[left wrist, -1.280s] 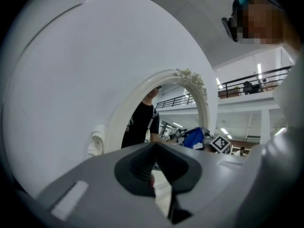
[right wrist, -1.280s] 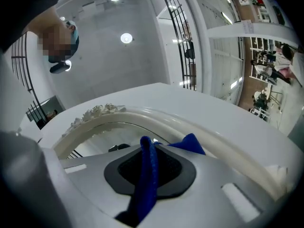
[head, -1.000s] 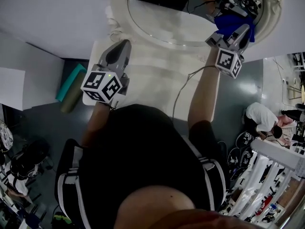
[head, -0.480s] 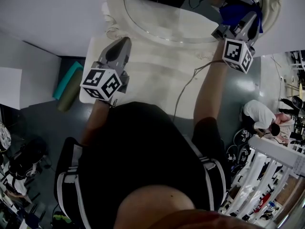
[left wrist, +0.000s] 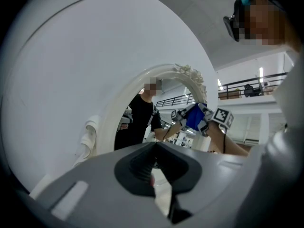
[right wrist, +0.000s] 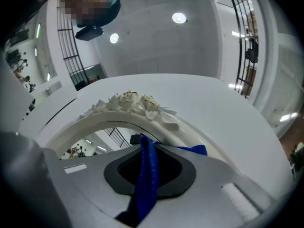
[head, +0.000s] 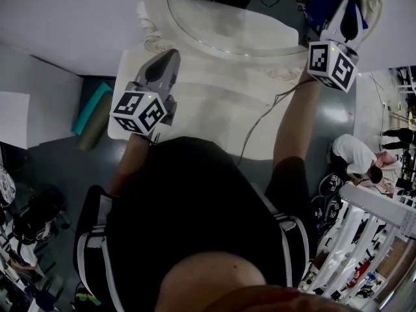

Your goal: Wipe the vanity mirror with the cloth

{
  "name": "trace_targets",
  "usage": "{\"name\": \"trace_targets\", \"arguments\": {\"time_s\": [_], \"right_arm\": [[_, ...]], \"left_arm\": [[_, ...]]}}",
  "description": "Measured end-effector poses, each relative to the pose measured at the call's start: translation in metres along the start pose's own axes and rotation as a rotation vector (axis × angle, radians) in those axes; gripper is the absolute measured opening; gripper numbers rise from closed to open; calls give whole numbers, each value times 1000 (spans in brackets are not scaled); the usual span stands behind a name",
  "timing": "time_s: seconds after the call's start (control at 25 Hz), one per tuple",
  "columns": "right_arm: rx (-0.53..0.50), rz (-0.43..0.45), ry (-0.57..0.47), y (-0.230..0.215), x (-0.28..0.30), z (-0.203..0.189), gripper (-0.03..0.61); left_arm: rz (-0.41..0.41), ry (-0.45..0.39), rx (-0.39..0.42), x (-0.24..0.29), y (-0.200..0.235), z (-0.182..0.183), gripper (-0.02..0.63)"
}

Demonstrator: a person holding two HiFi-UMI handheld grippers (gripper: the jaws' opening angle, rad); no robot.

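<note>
The oval vanity mirror in its white carved frame (head: 240,28) is taken as the landmark. Its glass is found open across the middle and left. Only its upper right edge is occupied, by the right gripper (head: 344,10), closed on the blue cloth (head: 320,10), which is apparently laid against the glass. Passage over the mirror's top is narrowed by the raised flower crest (right wrist: 135,103). In front of the mirror the white tabletop (head: 214,109) is crossed by one thin cable (head: 257,125). Before the mirror's lower left rim the way is blocked by the left gripper (head: 166,64), jaws together. At the frame's left side a scroll ornament (left wrist: 88,139) is seen jutting out.
</note>
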State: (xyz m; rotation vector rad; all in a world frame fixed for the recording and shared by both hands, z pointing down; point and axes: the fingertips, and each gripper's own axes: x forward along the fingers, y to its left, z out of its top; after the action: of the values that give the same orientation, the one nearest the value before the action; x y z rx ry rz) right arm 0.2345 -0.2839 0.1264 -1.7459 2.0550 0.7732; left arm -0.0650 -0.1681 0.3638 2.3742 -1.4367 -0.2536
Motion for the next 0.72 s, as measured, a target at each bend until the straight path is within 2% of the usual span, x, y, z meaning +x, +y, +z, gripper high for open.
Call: {"name": "trace_targets", "arguments": {"time_s": [0.28, 0.72], "right_arm": [[-321, 199, 38, 38, 19, 20, 34], [-579, 445, 79, 69, 12, -6, 34]], "left_arm": [[-9, 14, 9, 6, -11, -2, 11], [-26, 39, 1, 24, -16, -16, 11]]}}
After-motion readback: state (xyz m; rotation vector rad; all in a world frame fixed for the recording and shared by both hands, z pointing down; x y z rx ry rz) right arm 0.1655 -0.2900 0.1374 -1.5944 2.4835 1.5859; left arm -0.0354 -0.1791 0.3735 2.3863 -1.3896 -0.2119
